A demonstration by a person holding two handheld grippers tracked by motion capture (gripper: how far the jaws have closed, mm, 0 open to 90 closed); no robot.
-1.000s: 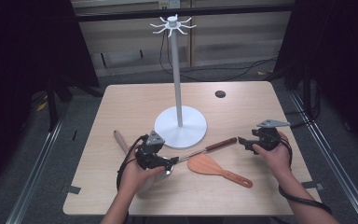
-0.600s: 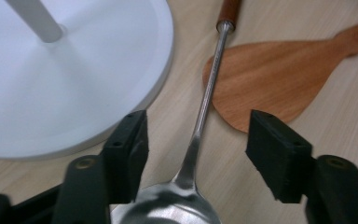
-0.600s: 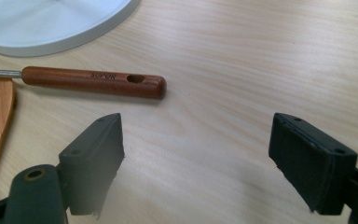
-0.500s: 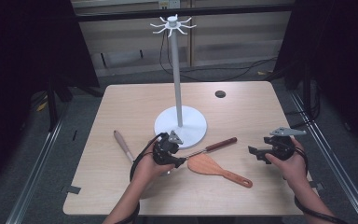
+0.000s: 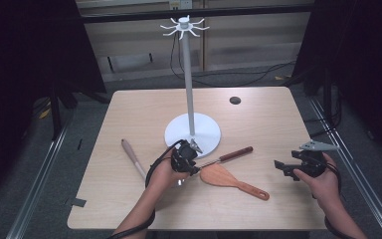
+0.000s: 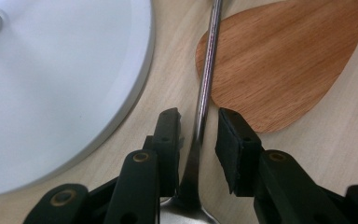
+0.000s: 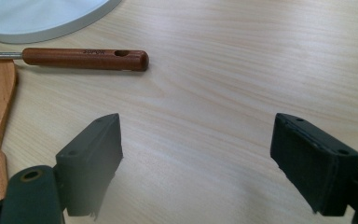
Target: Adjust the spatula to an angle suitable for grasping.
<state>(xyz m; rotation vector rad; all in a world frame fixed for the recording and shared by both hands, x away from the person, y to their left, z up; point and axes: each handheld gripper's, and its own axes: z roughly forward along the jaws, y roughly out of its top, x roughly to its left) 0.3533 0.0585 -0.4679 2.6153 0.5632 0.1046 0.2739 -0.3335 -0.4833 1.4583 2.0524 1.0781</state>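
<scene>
A metal utensil with a dark wooden handle (image 5: 236, 153) lies in front of the white stand's base (image 5: 204, 132). My left gripper (image 5: 189, 162) is down at the utensil's bowl end. Its jaws straddle the thin steel shank (image 6: 209, 56), narrowly open, with a small gap on each side (image 6: 199, 119). The wooden spatula (image 5: 219, 175) lies right beside the shank, its blade (image 6: 279, 65) touching it. My right gripper (image 5: 283, 169) hovers at the table's right, wide open (image 7: 196, 135) over bare wood. The wooden handle (image 7: 84, 58) lies ahead of it.
The tall white stand with hooked arms (image 5: 184, 25) rises mid-table. A second utensil with a pale wooden handle (image 5: 132, 155) lies to the left of my left hand. A small black disc (image 5: 235, 100) sits at the back right. The table's right edge is close to my right hand.
My left gripper slid right, to the steel shank near the stand's base. My right gripper drew back from the wooden handle toward the table's right edge.
</scene>
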